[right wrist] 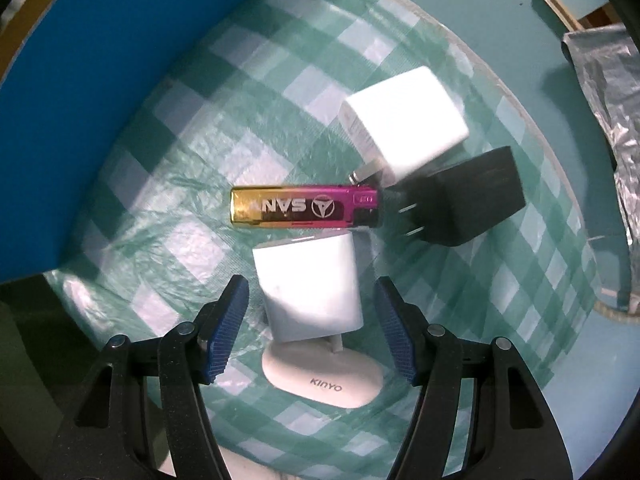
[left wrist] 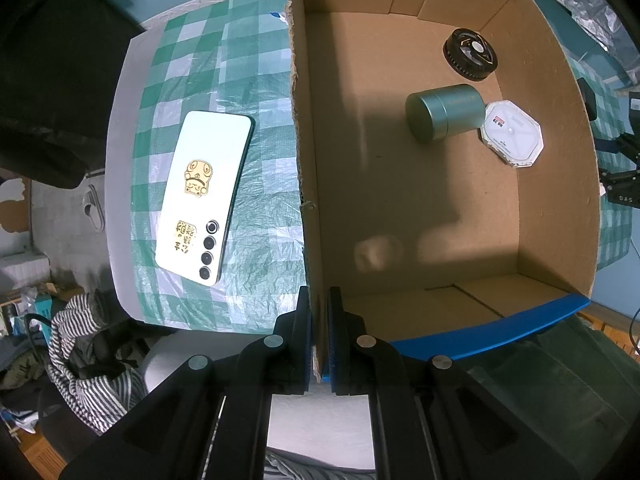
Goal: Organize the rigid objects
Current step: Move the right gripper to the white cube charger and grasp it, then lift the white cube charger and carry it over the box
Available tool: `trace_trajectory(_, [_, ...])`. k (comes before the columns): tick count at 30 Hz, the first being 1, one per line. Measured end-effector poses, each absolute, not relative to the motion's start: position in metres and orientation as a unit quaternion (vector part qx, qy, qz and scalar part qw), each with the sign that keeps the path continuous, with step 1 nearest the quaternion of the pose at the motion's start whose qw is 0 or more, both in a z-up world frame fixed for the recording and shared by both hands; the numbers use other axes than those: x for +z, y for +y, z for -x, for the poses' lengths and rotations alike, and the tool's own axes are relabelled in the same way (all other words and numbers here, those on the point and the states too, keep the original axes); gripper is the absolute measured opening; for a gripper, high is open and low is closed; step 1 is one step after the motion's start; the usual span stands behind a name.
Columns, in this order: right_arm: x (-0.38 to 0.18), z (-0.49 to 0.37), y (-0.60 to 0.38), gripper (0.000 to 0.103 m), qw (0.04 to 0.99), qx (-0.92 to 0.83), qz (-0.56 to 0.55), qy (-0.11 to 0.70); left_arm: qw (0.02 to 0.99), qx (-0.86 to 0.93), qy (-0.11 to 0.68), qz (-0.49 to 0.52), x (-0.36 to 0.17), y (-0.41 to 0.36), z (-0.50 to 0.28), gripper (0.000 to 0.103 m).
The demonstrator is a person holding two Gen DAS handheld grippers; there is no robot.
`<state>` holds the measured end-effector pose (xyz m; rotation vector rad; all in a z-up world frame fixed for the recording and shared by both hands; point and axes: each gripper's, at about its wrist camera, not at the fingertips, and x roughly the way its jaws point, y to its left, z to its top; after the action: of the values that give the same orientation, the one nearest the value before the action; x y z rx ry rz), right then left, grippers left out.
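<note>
My left gripper (left wrist: 319, 304) is shut on the near wall of the cardboard box (left wrist: 308, 184). Inside the box lie a green metal tin (left wrist: 444, 114) on its side, a black round lid (left wrist: 470, 54) and a white octagonal case (left wrist: 512, 132). A white phone (left wrist: 204, 196) lies face down on the checked cloth left of the box. My right gripper (right wrist: 312, 312) hangs open over a white charger block (right wrist: 310, 288), which sits between the blue pads without touching them. Past it lie a gold-and-pink lighter (right wrist: 306, 208), a second white charger (right wrist: 404, 128) and a black adapter (right wrist: 472, 200).
A green-and-white checked cloth (right wrist: 200, 120) covers the round table. The box's blue outer wall (right wrist: 100, 100) stands to the left in the right wrist view. A white KINYO plug (right wrist: 324, 380) lies under the charger block. Crumpled foil (right wrist: 612, 100) lies at the far right.
</note>
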<state>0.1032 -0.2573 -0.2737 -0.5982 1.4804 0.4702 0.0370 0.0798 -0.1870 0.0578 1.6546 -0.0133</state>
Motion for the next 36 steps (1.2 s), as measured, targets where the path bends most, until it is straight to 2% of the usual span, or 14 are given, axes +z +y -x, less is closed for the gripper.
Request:
trace_trajectory(4, [-0.280,-0.103,-0.257,0.063,0.674,0.210,0.251,0.662,0.677,-0.006,0.736,-0.026,-0.186,0.079,-0.037,0.005])
trace_trajectory(5, [-0.281,-0.102,-0.257,0.060,0.675,0.207,0.252,0.662,0.676,-0.006,0.736,-0.026,-0.186,0.079,-0.036,0.005])
trace_trajectory(6, [-0.281,-0.102,-0.256,0.052,0.675,0.204,0.249,0.664,0.676,-0.007,0.736,-0.025,-0.186,0.079,-0.036,0.005])
trace_trajectory(7, [-0.283,-0.103,-0.255,0.050,0.674,0.204,0.242,0.668,0.677,-0.006,0.736,-0.024,-0.186,0.079,-0.036,0.005])
trace_trajectory(14, [-0.282,-0.108,-0.247,0.051,0.673,0.195,0.187,0.688,0.677,-0.007,0.736,-0.023,-0.186,0.079,-0.034,0.005])
trace_trajectory(22, [-0.287,-0.116,-0.233,0.053,0.674,0.178,0.191,0.691,0.676,-0.009,0.736,-0.025,-0.186,0.078,-0.033,0.005])
trace_trajectory(28, [-0.288,-0.122,-0.235,0.050,0.678,0.174,0.176,0.692,0.676,-0.010,0.736,-0.026,-0.186,0.077,-0.032,0.005])
trace_trajectory(36, [-0.265,-0.121,-0.228,0.050,0.686,0.176,0.148,0.690,0.676,-0.010,0.736,-0.027,-0.186,0.077,-0.032,0.005])
